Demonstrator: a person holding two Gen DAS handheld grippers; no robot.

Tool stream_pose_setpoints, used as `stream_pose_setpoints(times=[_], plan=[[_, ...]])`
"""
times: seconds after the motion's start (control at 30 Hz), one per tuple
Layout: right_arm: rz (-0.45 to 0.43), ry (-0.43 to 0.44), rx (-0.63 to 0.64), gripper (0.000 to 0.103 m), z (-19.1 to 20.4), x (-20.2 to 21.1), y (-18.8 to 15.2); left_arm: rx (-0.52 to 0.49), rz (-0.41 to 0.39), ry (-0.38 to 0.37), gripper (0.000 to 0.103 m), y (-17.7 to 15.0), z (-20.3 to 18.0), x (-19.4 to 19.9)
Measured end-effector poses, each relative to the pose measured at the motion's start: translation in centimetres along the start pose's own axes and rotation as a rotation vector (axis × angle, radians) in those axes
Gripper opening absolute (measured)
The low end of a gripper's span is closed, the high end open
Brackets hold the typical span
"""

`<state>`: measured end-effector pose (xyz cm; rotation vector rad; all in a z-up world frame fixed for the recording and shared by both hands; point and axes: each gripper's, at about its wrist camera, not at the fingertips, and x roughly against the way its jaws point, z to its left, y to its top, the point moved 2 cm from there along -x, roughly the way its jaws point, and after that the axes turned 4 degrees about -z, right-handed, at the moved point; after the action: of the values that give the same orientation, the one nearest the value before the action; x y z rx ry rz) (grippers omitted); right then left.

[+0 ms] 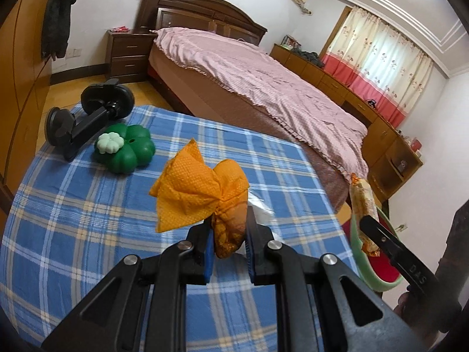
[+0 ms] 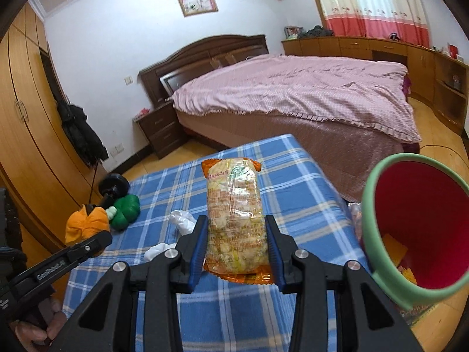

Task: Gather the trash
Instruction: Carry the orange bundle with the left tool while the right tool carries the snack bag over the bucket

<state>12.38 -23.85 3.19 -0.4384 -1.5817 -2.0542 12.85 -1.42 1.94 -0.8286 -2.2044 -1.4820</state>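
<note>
My left gripper point(image 1: 230, 234) is shut on a crumpled orange napkin point(image 1: 193, 193) and holds it above the blue plaid table point(image 1: 88, 220). It also shows in the right wrist view point(image 2: 83, 224). My right gripper point(image 2: 236, 237) is shut on a clear and orange snack wrapper point(image 2: 234, 214), held upright above the table's right part. The wrapper also shows in the left wrist view point(image 1: 363, 205). A red bin with a green rim point(image 2: 416, 226) stands just right of the table, with scraps inside. White crumpled paper point(image 2: 181, 220) lies on the table behind my right gripper.
A green clover-shaped toy point(image 1: 124, 149) and a black suction-cup mount point(image 1: 88, 114) lie at the table's far left. A bed with a pink cover point(image 1: 263, 82) stands beyond the table. A wooden wardrobe point(image 2: 26, 135) is at the left.
</note>
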Motion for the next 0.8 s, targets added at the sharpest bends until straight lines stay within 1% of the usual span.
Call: stream_pose_setpoints(times=[0.4,0.53,0.7,0.8], plan=[[-0.109,-0.002,-0.05,0.041,-2.3,6.5,-0.2,-0.047,-0.026,-0.084,0.017,-0.6,-4.6,2.5],[-0.142,0.017,-0.086,0.041,-3.6,8.4,0.3,-0.071,-0.037,-0.114,0.017,-0.7,-6.4,3.2],[-0.193,-0.005,-0.101,0.041,-5.5,10.9,1.0,-0.123,-0.044,-0.145,0.017,-0.9,-9.4,3.8],[-0.213,-0.029,-0.107,0.041,-6.9,12.0,1.2,-0.158,-0.044,-0.18,0.017,-1.0,-11.5,3.7]])
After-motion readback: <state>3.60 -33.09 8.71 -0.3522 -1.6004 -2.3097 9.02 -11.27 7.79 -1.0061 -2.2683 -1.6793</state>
